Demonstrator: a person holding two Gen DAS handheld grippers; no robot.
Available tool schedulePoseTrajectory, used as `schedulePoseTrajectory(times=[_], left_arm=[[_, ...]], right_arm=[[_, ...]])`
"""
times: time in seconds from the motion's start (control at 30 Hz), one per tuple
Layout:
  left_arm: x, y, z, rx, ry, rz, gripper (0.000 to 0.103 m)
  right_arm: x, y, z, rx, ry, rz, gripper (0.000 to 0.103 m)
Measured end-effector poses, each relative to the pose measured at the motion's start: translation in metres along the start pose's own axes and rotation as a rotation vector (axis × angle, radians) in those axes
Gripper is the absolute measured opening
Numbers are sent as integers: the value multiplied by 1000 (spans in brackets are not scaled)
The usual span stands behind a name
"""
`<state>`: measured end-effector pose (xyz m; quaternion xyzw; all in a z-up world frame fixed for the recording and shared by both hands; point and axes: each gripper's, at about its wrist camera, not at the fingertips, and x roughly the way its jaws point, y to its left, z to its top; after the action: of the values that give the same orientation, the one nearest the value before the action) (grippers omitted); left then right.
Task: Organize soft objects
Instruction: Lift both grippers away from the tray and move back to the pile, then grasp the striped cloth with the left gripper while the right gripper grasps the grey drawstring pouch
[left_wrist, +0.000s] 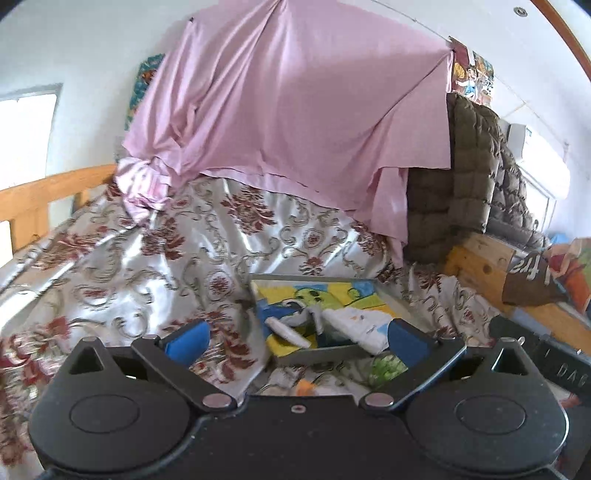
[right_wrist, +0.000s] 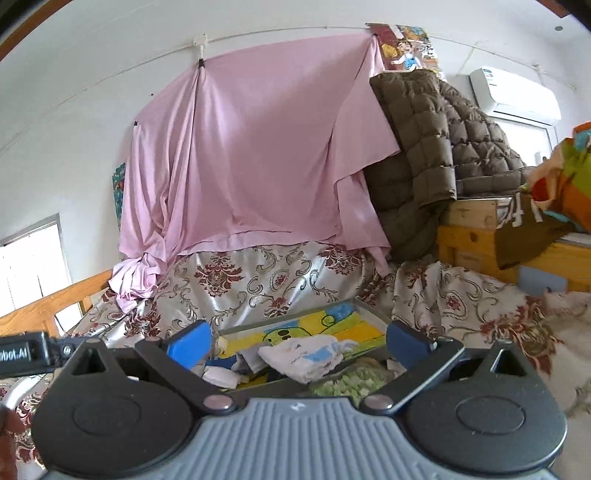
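Observation:
A shallow grey tray (left_wrist: 314, 355) with a bright cartoon lining lies on the floral bedspread (left_wrist: 147, 258). In it are a folded white cloth (left_wrist: 364, 325) and a rolled white sock (left_wrist: 288, 330). My left gripper (left_wrist: 297, 338) hovers just in front of the tray, blue pads wide apart, nothing between them. From the right wrist view the same tray (right_wrist: 365, 308) holds the white cloth (right_wrist: 303, 356) and a small white roll (right_wrist: 221, 376). A green-patterned soft item (right_wrist: 351, 380) lies at its near edge. My right gripper (right_wrist: 299, 341) is open and empty, close before the tray.
A pink sheet (right_wrist: 251, 147) hangs over the wall behind the bed. A brown quilted jacket (right_wrist: 424, 147) drapes over a wooden crate (right_wrist: 469, 229) at the right. A wooden bed rail (left_wrist: 44, 195) runs along the left. Colourful fabric (right_wrist: 569, 177) hangs at the far right.

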<state>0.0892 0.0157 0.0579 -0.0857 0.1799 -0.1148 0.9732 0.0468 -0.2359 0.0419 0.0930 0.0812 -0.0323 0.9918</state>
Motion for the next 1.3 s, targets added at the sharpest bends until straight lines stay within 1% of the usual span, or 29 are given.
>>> schedulePoseTrajectory(times=[0.07, 0.13, 0.23, 0.3, 0.43, 0.57, 0.67, 0.77, 0.83, 0.93, 1.03, 1.17, 1.3], left_arm=[[-11, 0, -9, 29, -8, 33, 102], [-22, 2, -17, 50, -25, 58, 102], [-39, 7, -28, 49, -44, 84, 102], [-48, 11, -35, 49, -33, 108, 102], [-58, 19, -46, 49, 42, 137, 102], [-56, 26, -50, 12, 108, 118, 102], [-52, 31, -57, -19, 175, 122, 102], [-45, 32, -65, -17, 251, 140, 102], [-40, 31, -69, 0, 286, 150, 102], [-36, 27, -73, 40, 310, 160, 102], [-31, 25, -78, 65, 347, 176, 102], [-24, 26, -80, 55, 394, 178, 102], [-18, 27, -82, 32, 433, 140, 102]], right_arm=[[-8, 2, -5, 0, 16, 0, 103], [-15, 3, -11, -4, 43, 22, 103], [-24, 8, -20, -12, 80, 27, 103], [-29, 10, -27, -7, 122, 29, 103], [-38, 14, -42, -1, 214, 11, 103], [-43, 18, -50, -5, 262, 14, 103], [-43, 22, -57, -27, 305, -8, 103], [-39, 26, -65, -43, 379, -20, 103], [-33, 28, -69, -52, 432, -25, 103], [-25, 26, -76, -39, 500, -36, 103], [-18, 22, -80, -9, 550, -42, 103], [-13, 21, -83, -3, 588, -48, 103], [-8, 20, -84, 2, 613, -43, 103]])
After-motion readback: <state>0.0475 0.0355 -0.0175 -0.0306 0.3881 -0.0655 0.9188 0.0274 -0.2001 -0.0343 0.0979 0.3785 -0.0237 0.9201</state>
